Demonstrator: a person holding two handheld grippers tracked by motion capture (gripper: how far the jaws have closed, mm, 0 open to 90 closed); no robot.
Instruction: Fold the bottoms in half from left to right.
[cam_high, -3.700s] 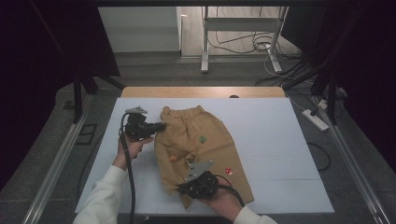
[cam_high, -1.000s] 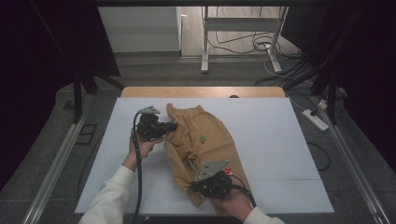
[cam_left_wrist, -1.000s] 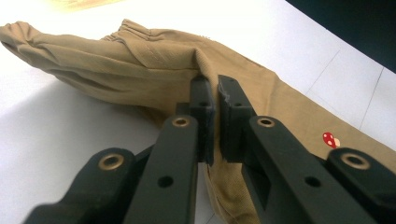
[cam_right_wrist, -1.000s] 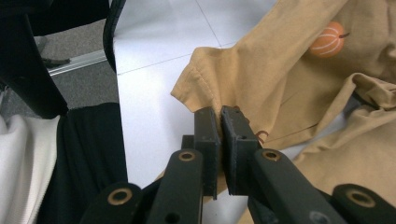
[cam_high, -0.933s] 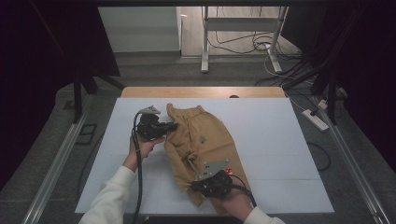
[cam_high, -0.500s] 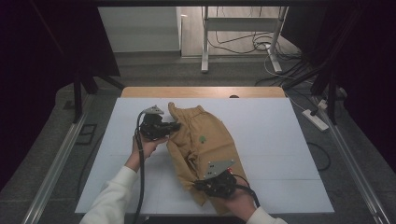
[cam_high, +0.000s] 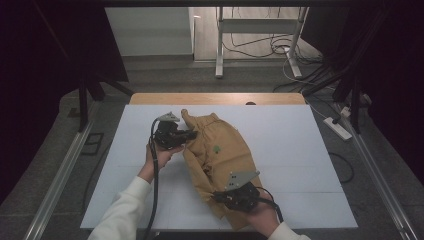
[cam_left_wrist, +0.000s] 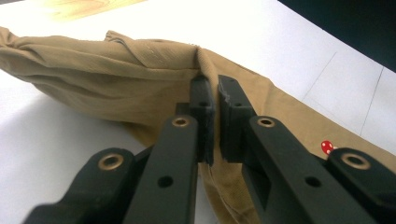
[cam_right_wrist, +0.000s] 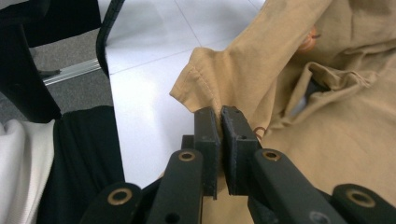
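A pair of tan shorts (cam_high: 217, 157) lies partly folded near the middle of a white bench (cam_high: 300, 150), its long axis running diagonally from the far left, where the waistband sits, toward the near right, where the leg hems end by the person's edge. A small green motif marks the cloth near its middle, and a red dotted one shows on the leg in the left gripper view. The left tongs (cam_high: 192, 134) are at the far end, clamped tight on a raised fold of the waistband edge; in the left gripper view the fabric (cam_left_wrist: 140, 79) rises into the narrow slit between the two black jaws. The right tongs (cam_high: 218, 196) are at the near end, pinched shut on the stitched hem of a leg; in the right gripper view that hem corner (cam_right_wrist: 198, 81) stands up just above the closed jaws. Each hand therefore holds one end of the same long left edge, with the cloth between them sagging. Judging from this, the next move carries that edge across to the right, folding the shorts lengthwise.
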